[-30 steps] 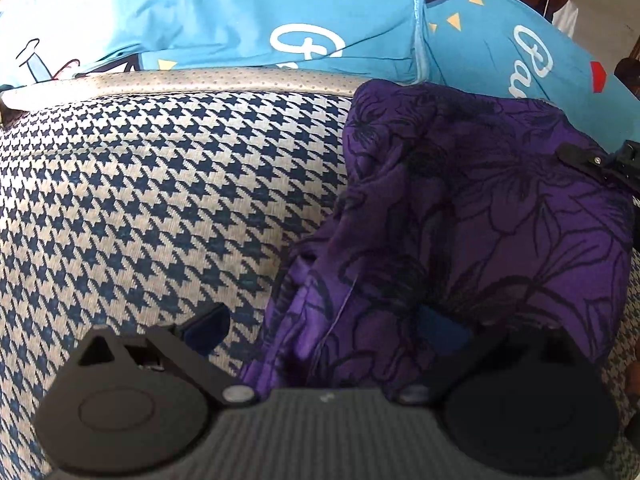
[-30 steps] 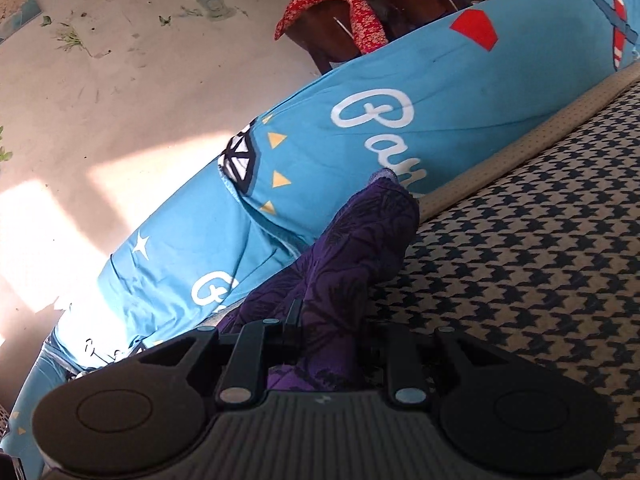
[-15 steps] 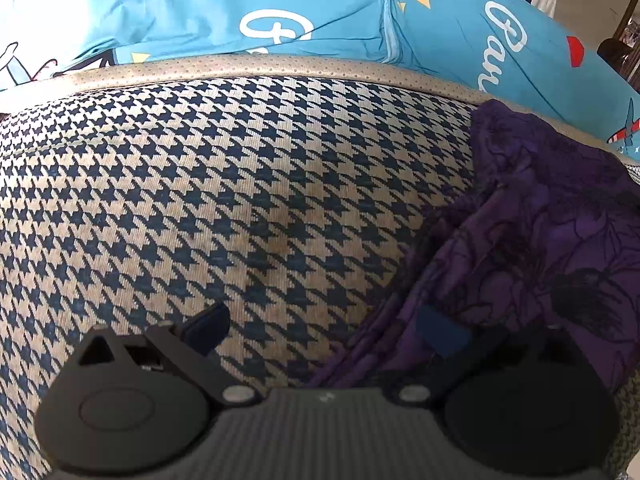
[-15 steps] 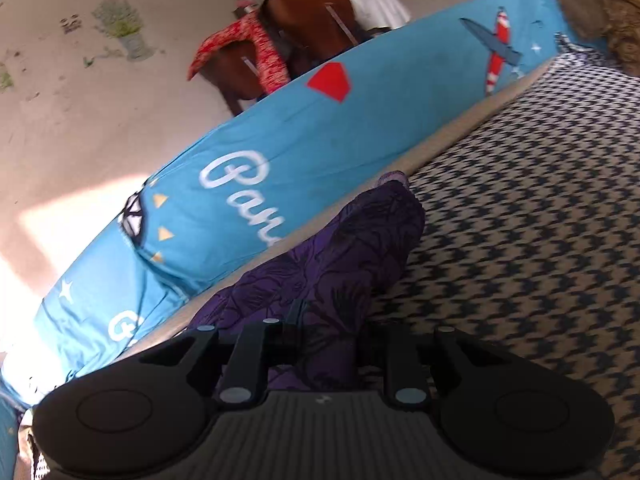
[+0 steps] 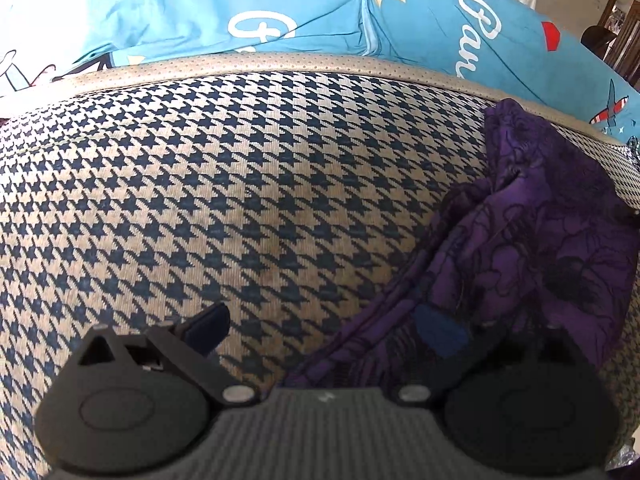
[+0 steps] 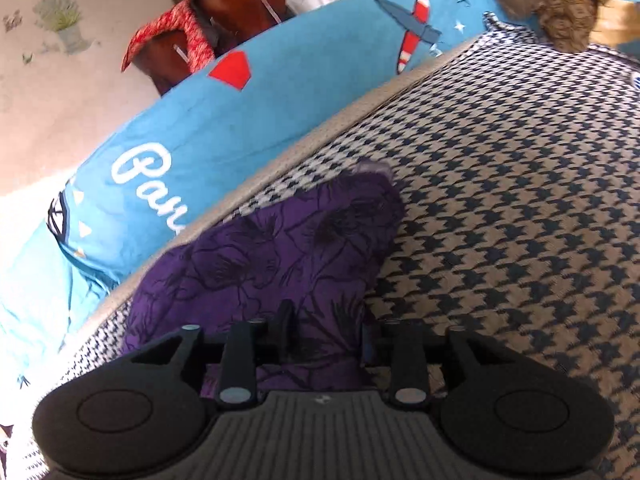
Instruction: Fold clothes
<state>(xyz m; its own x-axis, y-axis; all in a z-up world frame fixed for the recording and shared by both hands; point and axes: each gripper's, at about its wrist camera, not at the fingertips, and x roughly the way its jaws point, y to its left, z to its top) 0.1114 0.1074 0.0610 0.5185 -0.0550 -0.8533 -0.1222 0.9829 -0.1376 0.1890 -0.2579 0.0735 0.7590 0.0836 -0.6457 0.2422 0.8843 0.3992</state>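
Observation:
A purple garment with a dark flower print (image 6: 288, 248) lies bunched on the houndstooth cover (image 6: 500, 240). My right gripper (image 6: 325, 326) has the near end of it between its fingers. The jaws are opening, and cloth still fills the gap and touches both fingers. In the left wrist view the same garment (image 5: 540, 240) lies at the right. My left gripper (image 5: 322, 332) stands wide open just above the cover. Its right fingertip (image 5: 438, 336) rests against the garment's edge, and its left fingertip (image 5: 208, 326) is over bare cover.
A blue printed sheet (image 5: 300, 12) hangs past the cover's beige piped edge (image 5: 280, 66). Beyond it are a pale floor (image 6: 60, 100), a brown chair with a red cloth (image 6: 224, 20), and a brown bundle (image 6: 560, 4) at the cover's far right.
The right gripper has carried the garment to the right along the bed edge, and its jaws have widened. In the left view the garment has slid rightwards, baring more cover.

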